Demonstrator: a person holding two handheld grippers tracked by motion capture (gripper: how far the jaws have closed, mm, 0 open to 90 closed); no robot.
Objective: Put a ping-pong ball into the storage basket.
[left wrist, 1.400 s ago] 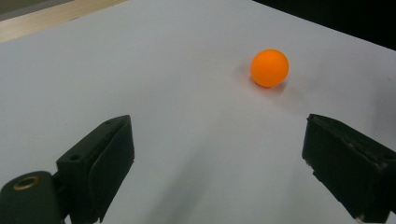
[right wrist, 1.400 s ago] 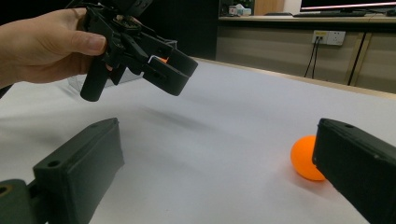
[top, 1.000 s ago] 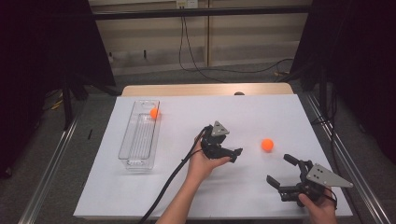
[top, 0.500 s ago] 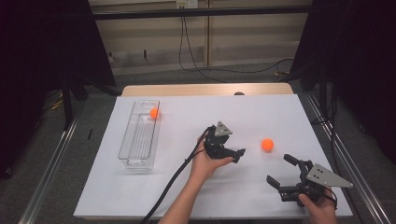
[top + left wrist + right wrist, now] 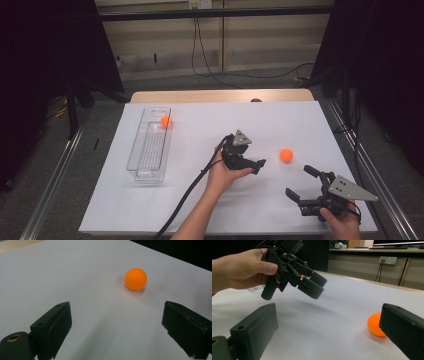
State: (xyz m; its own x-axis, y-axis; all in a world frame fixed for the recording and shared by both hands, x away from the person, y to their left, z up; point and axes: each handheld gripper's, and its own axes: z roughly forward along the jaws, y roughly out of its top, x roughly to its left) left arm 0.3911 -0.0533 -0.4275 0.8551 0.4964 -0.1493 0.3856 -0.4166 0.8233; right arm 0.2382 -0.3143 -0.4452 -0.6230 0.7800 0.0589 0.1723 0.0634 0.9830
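Note:
An orange ball rests on the white table sheet, right of centre. My left gripper hovers just left of it, tilted down, jaws open and empty, the ball ahead of them. Nearer the front right edge my right gripper stands open with nothing between its jaws, the ball beyond its right jaw. A second orange ball lies at the far end of a clear plastic tray.
The long clear tray stands lengthwise on the left part of the sheet. A black cable trails from the left gripper toward the front edge. Metal rails run along both sides of the table, with a wooden strip at the back.
The left gripper has shifted only slightly toward the ball. The right gripper and both balls lie as before.

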